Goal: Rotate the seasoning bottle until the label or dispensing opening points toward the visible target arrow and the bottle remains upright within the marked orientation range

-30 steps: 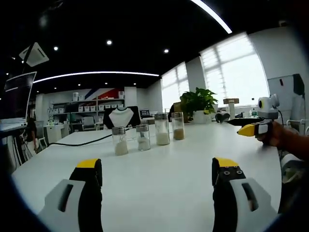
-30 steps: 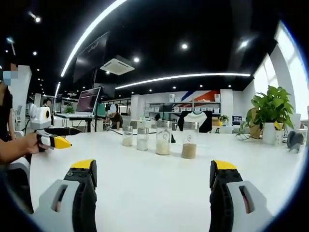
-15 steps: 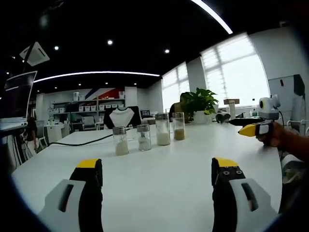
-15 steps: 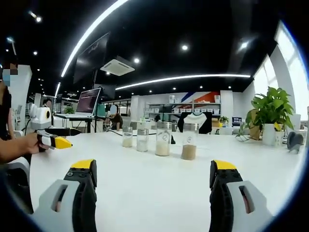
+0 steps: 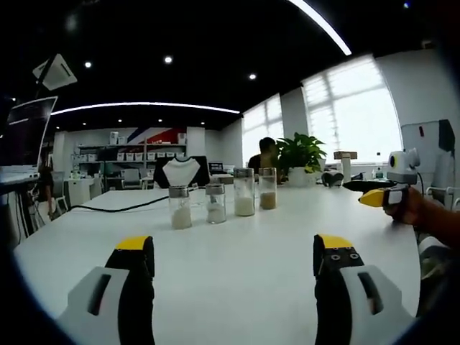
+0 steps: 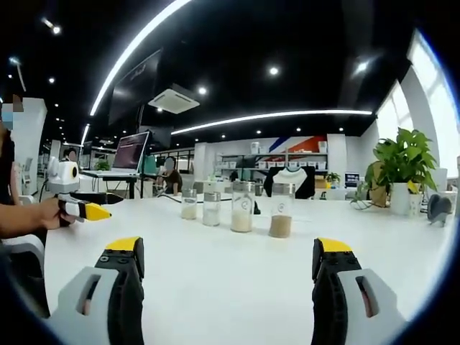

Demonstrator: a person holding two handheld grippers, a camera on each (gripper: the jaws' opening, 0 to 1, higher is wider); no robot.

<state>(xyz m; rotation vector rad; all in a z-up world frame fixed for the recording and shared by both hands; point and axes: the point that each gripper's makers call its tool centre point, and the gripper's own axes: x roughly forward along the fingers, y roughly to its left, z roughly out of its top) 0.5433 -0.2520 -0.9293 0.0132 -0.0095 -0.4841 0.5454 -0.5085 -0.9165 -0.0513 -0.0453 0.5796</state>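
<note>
Two spread tongs, four bottles on a white desk.
The left gripper (image 5: 233, 255) and right gripper (image 6: 228, 255), yellow-tipped, hover with jaws wide apart and hold nothing; four upright clear glass seasoning bottles (image 6: 242, 205) with metal caps stand in a row toward the white desk's (image 6: 230, 266) far edge.

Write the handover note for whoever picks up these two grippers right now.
Left gripper: open, empty, held low over the white table, short of the bottles.
Right gripper: open, empty, likewise short of them.
Four clear glass seasoning bottles with metal caps stand upright in a row mid-table: two short ones with white powder, a taller one with white powder, and a taller one with tan powder.
Done: nothing; no bottle is gripped.
I cannot make out a target arrow or orientation marks on the table.
Left: pick the bottle, grip it, rotate it upright to the arrow.
</note>
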